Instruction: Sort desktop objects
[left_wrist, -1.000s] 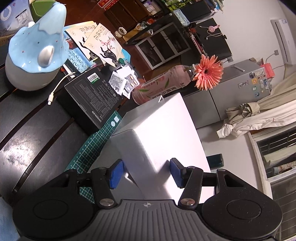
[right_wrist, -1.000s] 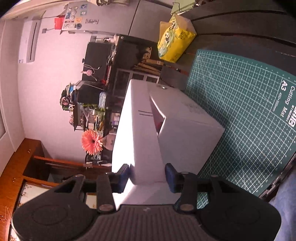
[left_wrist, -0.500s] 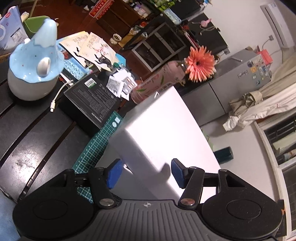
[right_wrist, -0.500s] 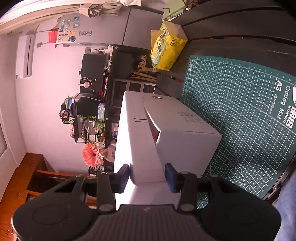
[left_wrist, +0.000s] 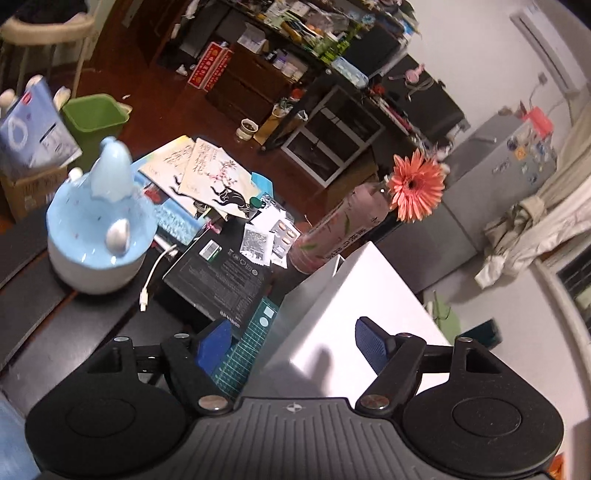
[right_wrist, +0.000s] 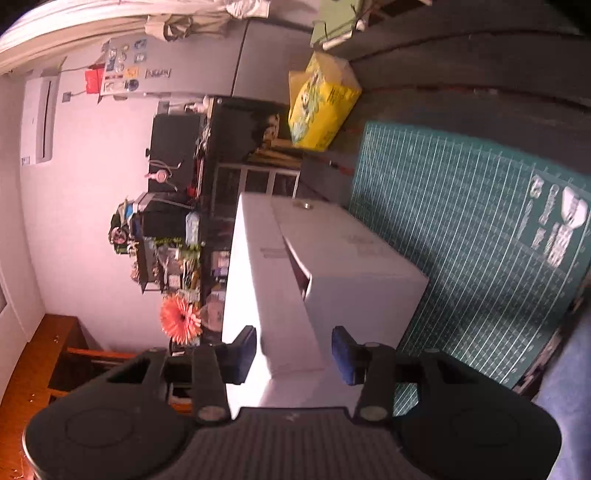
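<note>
**White box between both grippers**

Standing on the green mat (right_wrist: 480, 236): one white box (right_wrist: 347, 266). Left gripper (left_wrist: 291, 345) just been opening, now wide, pads clear of the box. Right gripper (right_wrist: 293, 349) narrow, astride the box corner (contact unclear). Crowded beyond: one black box (left_wrist: 218, 277), one flower bottle (left_wrist: 332, 232), one blue ornament (left_wrist: 96, 229). Bare mat beside.

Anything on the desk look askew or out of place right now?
Yes. The white box has one flap standing ajar, showing a dark gap along its edge. Behind it in the left wrist view, the pink bottle holding the orange flower leans at a slant, and blister packs lie scattered across the black box.
</note>
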